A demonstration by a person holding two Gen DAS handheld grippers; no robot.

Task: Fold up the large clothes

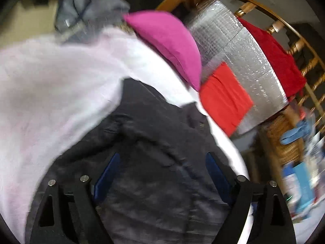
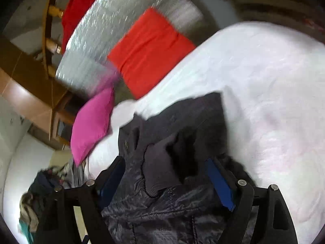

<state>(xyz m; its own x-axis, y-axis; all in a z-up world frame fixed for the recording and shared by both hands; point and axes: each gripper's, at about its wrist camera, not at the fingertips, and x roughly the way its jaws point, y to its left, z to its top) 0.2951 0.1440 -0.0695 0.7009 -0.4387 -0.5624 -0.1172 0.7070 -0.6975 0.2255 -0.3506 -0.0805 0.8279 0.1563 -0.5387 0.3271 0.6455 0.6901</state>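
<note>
A dark padded jacket (image 1: 154, 134) lies crumpled on a white fluffy blanket (image 1: 50, 81). My left gripper (image 1: 162, 156) hovers over the jacket with its blue-padded fingers (image 1: 107, 172) wide apart and nothing pressed between them; it is open. In the right wrist view the same jacket (image 2: 182, 122) fills the lower middle, and its ribbed cuff (image 2: 158, 162) lies between the spread fingers of my right gripper (image 2: 165, 160). The blue pads (image 2: 220, 185) stand clear of the fabric on both sides, so that gripper is open too.
A pink pillow (image 1: 170, 42) lies at the blanket's far edge beside a folded red cloth (image 1: 223, 97) and a silver foil mat (image 1: 243, 50). Wooden rails (image 1: 300, 46) and a wicker basket (image 1: 282, 138) stand at the right. A heap of grey clothes (image 1: 91, 14) lies beyond the blanket.
</note>
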